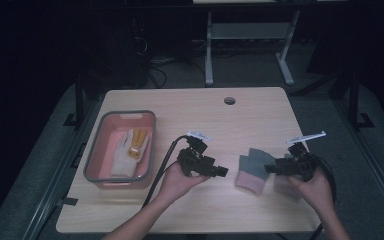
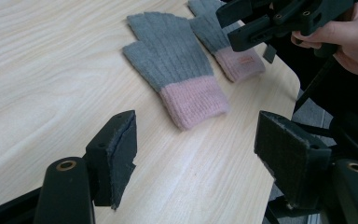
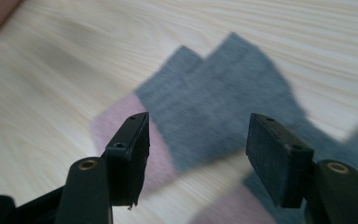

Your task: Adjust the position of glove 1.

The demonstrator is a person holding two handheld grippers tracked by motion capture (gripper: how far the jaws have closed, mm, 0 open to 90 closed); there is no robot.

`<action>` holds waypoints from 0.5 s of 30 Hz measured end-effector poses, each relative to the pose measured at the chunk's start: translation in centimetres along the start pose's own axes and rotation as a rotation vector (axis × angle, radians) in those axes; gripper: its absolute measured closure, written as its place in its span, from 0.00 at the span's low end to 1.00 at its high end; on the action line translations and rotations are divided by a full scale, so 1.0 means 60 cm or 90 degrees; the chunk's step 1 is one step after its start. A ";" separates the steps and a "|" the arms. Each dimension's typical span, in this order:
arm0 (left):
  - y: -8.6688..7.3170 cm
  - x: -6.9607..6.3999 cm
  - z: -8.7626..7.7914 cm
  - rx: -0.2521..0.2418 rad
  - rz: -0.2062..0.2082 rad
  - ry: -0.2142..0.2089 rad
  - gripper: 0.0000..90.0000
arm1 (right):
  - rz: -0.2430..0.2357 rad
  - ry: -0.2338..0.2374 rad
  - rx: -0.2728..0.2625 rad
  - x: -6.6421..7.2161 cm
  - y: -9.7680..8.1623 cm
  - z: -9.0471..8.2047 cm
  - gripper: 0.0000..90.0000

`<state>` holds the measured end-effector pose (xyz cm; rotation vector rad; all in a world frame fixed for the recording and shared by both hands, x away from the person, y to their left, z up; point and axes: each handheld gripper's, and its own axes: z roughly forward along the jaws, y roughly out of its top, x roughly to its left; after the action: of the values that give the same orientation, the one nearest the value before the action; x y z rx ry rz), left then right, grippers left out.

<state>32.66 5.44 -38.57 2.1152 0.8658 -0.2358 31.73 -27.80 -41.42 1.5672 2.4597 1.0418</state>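
1. Left gripper (image 1: pixel 222 171): jaws spread, nothing between them. In the left gripper view its pads (image 2: pixel 121 154) stand apart over bare table (image 2: pixel 51 70).
2. Right gripper (image 1: pixel 268 168): jaws spread and empty, hovering above the gloves; the right gripper view is blurred.
3. Near glove (image 2: pixel 177 70): grey with a pink cuff, flat on the table, ahead of the left jaws and between the two grippers. In the right gripper view it (image 3: pixel 219 102) lies just beyond and between the right jaws.
4. Second glove (image 2: pixel 228 46): same colours, just beside the first, under the right gripper. The left gripper view shows a small label on its cuff; the high view does not.
5. Pink bin (image 1: pixel 94 150): seen in the high view, behind the left jaws, holding a white and yellow glove (image 1: pixel 132 145).
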 end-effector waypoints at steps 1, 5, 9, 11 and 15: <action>0.000 -0.001 0.002 -0.002 -0.001 -0.001 0.33 | 0.002 -0.005 -0.002 -0.004 -0.003 -0.002 0.44; 0.000 -0.005 0.009 0.000 0.008 -0.001 0.32 | 0.009 -0.027 0.001 -0.018 -0.017 -0.006 0.44; -0.001 -0.008 0.015 -0.002 0.010 -0.004 0.32 | 0.016 -0.049 0.005 -0.030 -0.030 -0.008 0.44; -0.001 -0.009 0.018 0.001 0.012 -0.005 0.32 | 0.012 -0.064 0.005 -0.035 -0.036 -0.009 0.45; -0.002 -0.010 0.019 0.006 0.014 -0.002 0.32 | 0.020 -0.091 0.006 -0.045 -0.049 -0.010 0.47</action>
<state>32.27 4.33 -39.13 2.1312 0.8409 -0.2324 30.51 -31.09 -43.38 1.6269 2.3564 0.8903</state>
